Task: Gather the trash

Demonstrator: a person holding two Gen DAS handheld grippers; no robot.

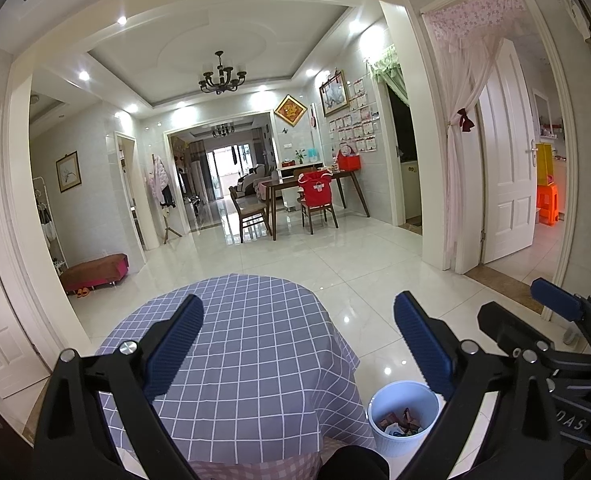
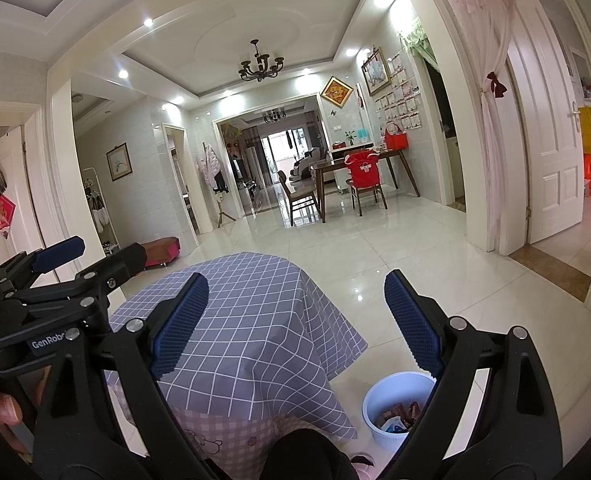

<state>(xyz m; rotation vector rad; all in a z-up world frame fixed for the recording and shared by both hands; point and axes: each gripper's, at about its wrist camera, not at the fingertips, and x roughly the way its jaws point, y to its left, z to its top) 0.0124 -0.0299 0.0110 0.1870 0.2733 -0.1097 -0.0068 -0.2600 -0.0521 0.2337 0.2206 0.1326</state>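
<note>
A small round table covered with a lilac checked cloth (image 1: 247, 360) stands in front of me; it also shows in the right wrist view (image 2: 255, 320). Its top is bare. A white waste bin (image 1: 401, 416) stands on the floor to its right, holding several wrappers (image 1: 399, 426); it also shows in the right wrist view (image 2: 395, 408). My left gripper (image 1: 299, 344) is open and empty above the table. My right gripper (image 2: 297, 324) is open and empty above the table's right side. Each gripper shows at the edge of the other's view.
Glossy white tiled floor (image 1: 335, 256) stretches ahead. A dining table with chairs (image 1: 307, 196) stands far back. A low red bench (image 1: 95, 270) is at the left wall. An open white door (image 1: 507, 168) is at the right.
</note>
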